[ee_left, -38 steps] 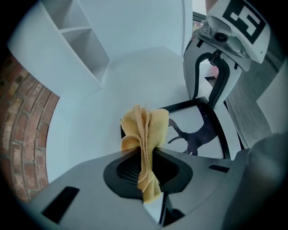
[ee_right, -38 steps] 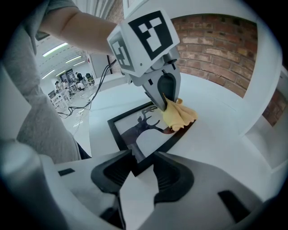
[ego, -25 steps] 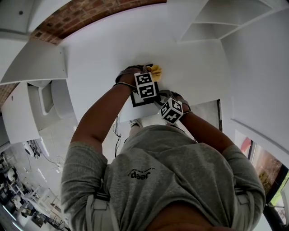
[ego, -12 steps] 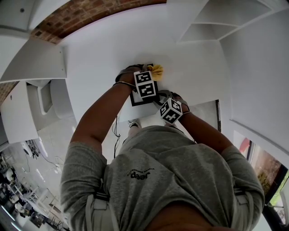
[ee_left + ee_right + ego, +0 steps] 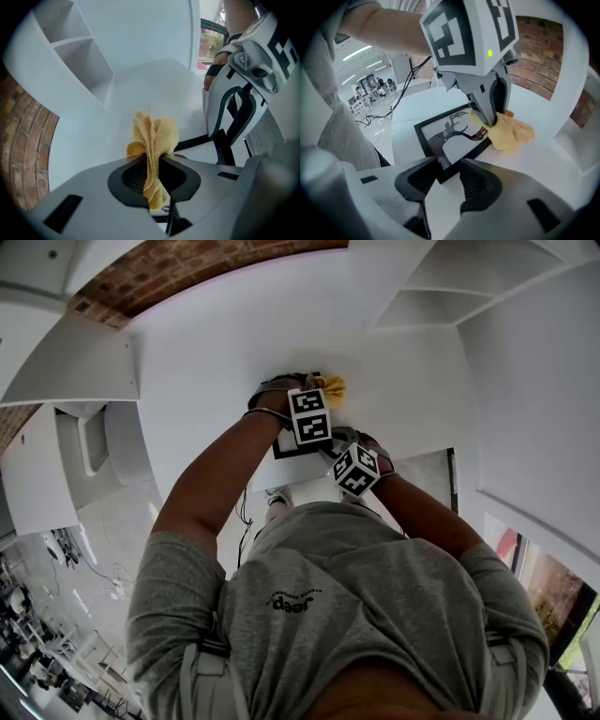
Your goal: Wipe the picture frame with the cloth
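The black picture frame [image 5: 440, 133], showing a dark tree silhouette, lies flat on the white table [image 5: 216, 352]. My right gripper [image 5: 449, 168] is shut on the frame's near corner. My left gripper [image 5: 152, 164] is shut on a bunched yellow cloth [image 5: 154, 133] and points steeply down. It presses the cloth [image 5: 513, 133] onto the frame's far corner. In the head view the left gripper [image 5: 317, 395] sits just beyond the right gripper [image 5: 330, 448], the cloth [image 5: 332, 388] pokes out past it, and the arms and marker cubes hide most of the frame [image 5: 284, 448].
White shelf compartments [image 5: 441, 287] stand at the table's far right, and a brick wall [image 5: 187, 268] runs behind the table. The table's near edge is close to the person's body. Black cables [image 5: 401, 93] hang off the table's left side.
In the head view the left gripper and the cloth have shifted slightly to the right along the frame's far end. The right gripper has kept still on the frame.
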Tool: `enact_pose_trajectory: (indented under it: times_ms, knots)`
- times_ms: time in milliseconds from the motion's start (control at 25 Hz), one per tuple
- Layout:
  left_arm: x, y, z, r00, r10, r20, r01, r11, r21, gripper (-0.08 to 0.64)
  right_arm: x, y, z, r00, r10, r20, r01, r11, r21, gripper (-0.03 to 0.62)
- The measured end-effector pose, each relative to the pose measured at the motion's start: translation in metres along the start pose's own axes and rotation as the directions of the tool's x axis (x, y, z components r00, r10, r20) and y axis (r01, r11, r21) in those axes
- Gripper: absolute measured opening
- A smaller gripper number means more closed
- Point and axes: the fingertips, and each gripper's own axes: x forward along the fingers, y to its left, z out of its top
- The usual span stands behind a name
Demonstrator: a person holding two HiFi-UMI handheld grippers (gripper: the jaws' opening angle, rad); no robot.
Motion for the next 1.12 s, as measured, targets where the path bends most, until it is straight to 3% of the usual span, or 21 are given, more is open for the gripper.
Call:
enact_pose_trajectory:
  times_ms: [200,360,560,1120]
  knots:
    - [-0.026,0.007,-0.025,0.999,0.011,0.045,-0.009,0.999,-0.036,0.066,0.001,-0.001,-0.001,1.000,0.003,0.003,-0.003,1.000,-0.002,0.160]
    - [-0.049,-0.008,-0.077,1.000,0.008,0.009,-0.008,1.000,0.000,0.066,0.001,-0.002,-0.002,1.000,-0.001,0.003,0.001,1.000,-0.003,0.160]
    - [-0.054,-0.039,-0.124,0.999,-0.024,-0.040,0.024,0.999,-0.021,0.066,-0.001,-0.002,-0.001,1.000,0.000,-0.005,0.000,1.000,-0.011,0.160]
    - [-0.037,-0.046,-0.121,0.996,-0.049,-0.077,0.046,0.998,-0.033,0.066,-0.001,0.000,0.000,1.000,-0.007,-0.011,0.007,1.000,-0.012,0.160]
